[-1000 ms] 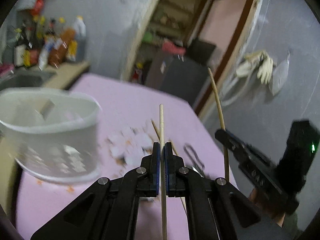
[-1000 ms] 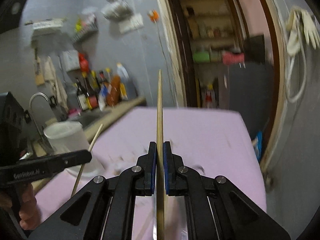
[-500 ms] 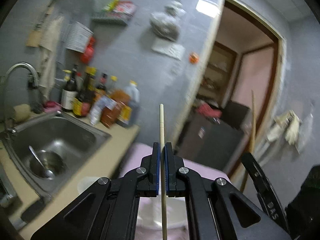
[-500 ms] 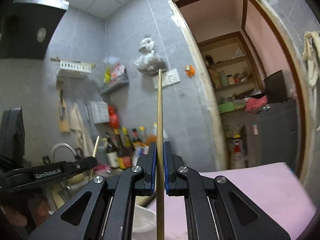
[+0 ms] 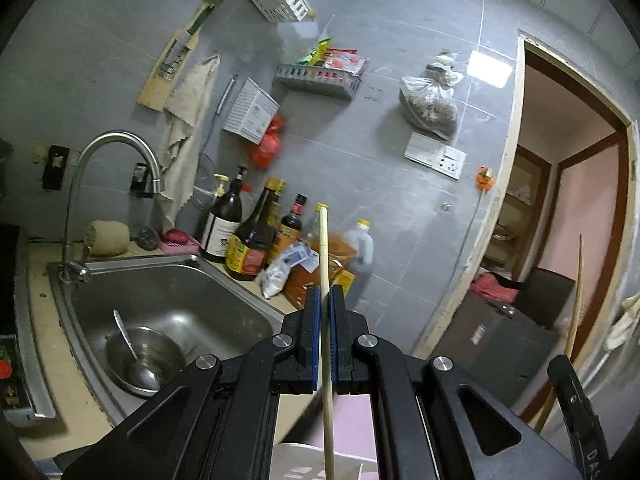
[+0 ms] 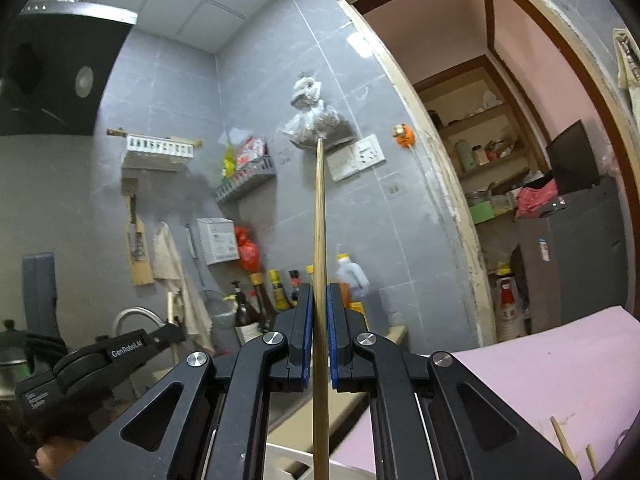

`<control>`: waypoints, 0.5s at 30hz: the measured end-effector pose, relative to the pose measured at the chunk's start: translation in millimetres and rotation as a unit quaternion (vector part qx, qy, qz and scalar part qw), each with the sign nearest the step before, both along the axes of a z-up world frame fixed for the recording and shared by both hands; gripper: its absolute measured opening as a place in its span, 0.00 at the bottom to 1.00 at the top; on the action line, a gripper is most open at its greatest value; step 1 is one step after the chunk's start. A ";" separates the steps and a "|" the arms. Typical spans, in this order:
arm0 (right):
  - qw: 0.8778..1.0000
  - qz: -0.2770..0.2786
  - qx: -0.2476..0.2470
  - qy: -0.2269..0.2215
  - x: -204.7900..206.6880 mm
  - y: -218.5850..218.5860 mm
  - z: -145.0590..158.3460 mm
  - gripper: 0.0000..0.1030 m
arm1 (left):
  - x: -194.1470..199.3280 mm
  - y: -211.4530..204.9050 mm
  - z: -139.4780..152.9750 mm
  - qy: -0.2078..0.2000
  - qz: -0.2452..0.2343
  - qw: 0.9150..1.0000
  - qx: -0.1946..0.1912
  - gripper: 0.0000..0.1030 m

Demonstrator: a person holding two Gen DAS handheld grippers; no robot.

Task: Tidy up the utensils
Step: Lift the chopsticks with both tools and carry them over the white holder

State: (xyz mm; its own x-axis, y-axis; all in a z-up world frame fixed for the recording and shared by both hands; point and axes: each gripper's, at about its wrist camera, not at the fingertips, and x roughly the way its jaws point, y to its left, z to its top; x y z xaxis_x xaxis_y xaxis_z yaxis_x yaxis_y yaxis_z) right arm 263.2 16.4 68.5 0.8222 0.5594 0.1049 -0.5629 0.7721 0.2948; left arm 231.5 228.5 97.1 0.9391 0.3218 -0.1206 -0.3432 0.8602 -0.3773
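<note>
My left gripper (image 5: 325,298) is shut on a pale wooden chopstick (image 5: 324,248) that stands upright between the blue pads. My right gripper (image 6: 319,296) is shut on a darker wooden chopstick (image 6: 319,216), also upright. Both are raised above a white utensil holder, whose rim shows at the bottom of the left wrist view (image 5: 296,454) and of the right wrist view (image 6: 288,460). The right gripper with its chopstick (image 5: 576,304) shows at the right edge of the left wrist view. The left gripper (image 6: 132,344) shows at lower left of the right wrist view.
A steel sink (image 5: 168,308) with a bowl and spoon (image 5: 136,360) and a tap (image 5: 112,148) lies to the left. Sauce bottles (image 5: 252,240) line the counter. The pink table (image 6: 560,380) holds loose chopsticks (image 6: 562,440) at the right. A doorway (image 6: 520,160) opens beyond.
Both grippers have tilted upward with their chopsticks. The views swung from the pink table and white holder up to the wall, sink and doorway.
</note>
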 end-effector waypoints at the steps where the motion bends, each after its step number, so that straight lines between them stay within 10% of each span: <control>1: 1.000 -0.008 -0.004 -0.001 -0.2 1.2 -3.6 0.03 | 1.0 -1.4 -3.4 0.001 0.004 1.000 0.003 0.02; 15: 0.997 -0.040 -0.066 0.005 -5.2 15.9 -39.3 0.03 | 2.6 -33.4 -42.8 0.030 -0.006 0.999 0.037 0.02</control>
State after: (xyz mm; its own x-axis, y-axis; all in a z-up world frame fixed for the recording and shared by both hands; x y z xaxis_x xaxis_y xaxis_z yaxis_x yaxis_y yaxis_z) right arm 258.0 32.3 29.1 0.8652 0.5006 0.0268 -0.4959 0.8466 0.1933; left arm 234.1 195.1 54.3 0.9351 0.3199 -0.1527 -0.3520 0.8892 -0.2924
